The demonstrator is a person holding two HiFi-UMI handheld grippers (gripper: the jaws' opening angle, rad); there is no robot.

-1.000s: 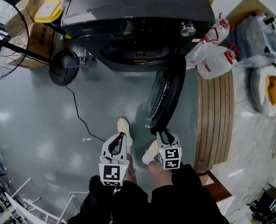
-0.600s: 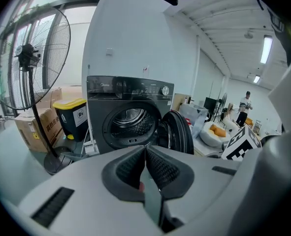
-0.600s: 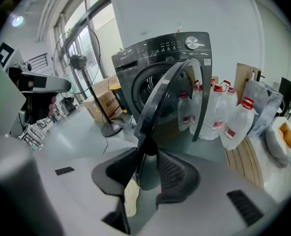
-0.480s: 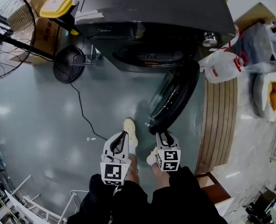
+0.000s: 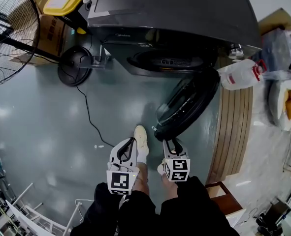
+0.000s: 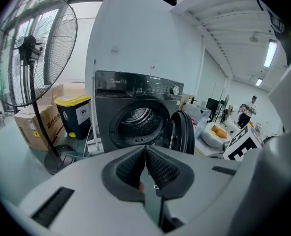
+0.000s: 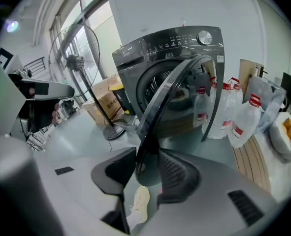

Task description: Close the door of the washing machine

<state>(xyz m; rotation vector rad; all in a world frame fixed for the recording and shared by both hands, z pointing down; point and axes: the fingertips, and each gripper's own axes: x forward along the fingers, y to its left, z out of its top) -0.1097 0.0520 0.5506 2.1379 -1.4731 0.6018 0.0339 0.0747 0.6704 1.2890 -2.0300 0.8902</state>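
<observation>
Half-open door [image 5: 187,104] nearer shut than before

Bright light is filling all 3 views. A ceiling strip [image 6: 270,53] is glowing in the left gripper view, and windows [image 7: 83,14] are letting daylight into the right one. The floor [image 5: 42,127] is throwing back glare; a soft shadow is lying beside the door [image 5: 187,104]. Fisheye is bending the edges, corners are darkening, and the nearest parts are perhaps blurring.

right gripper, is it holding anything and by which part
The right gripper has the free edge of the door between its jaws, which have just been opening; whether the pads press on it cannot be told.
</observation>
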